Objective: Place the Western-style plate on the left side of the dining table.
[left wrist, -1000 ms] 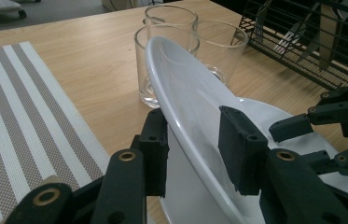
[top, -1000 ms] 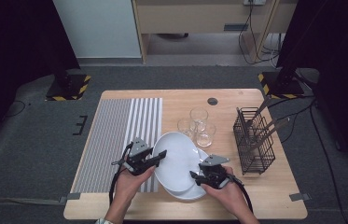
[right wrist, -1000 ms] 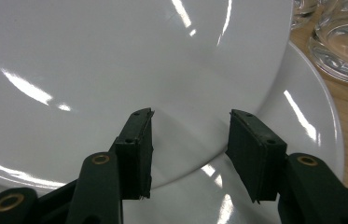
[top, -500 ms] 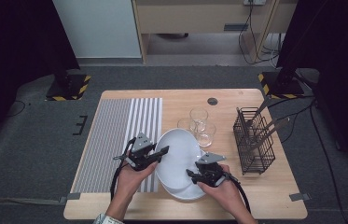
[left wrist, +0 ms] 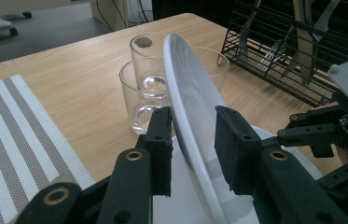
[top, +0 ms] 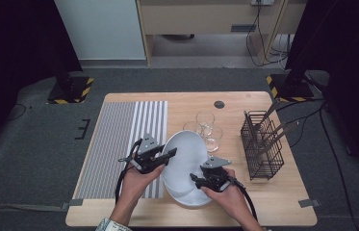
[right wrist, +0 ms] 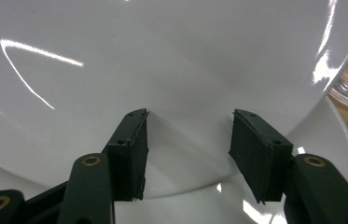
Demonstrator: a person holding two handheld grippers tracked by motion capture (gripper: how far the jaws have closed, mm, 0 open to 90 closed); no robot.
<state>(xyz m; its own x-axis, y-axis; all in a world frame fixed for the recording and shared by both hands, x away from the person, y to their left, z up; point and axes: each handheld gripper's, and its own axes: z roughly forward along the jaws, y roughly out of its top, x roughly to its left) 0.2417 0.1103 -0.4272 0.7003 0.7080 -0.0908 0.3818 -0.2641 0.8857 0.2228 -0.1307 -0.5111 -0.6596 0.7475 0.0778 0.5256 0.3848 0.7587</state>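
No text, label, brand name or number can be read anywhere in the three views. The only sign-like markings are the yellow-and-black hazard stripes on the two stand bases on the floor beyond the table's far corners, and they carry no lettering. The white plates, the glasses, the striped mat and the black grippers show no print that can be made out.

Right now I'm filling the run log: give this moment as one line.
left gripper: rim of tilted top plate between jaws | right gripper: jaws just opening, gripping nothing | lower plate: flat on table
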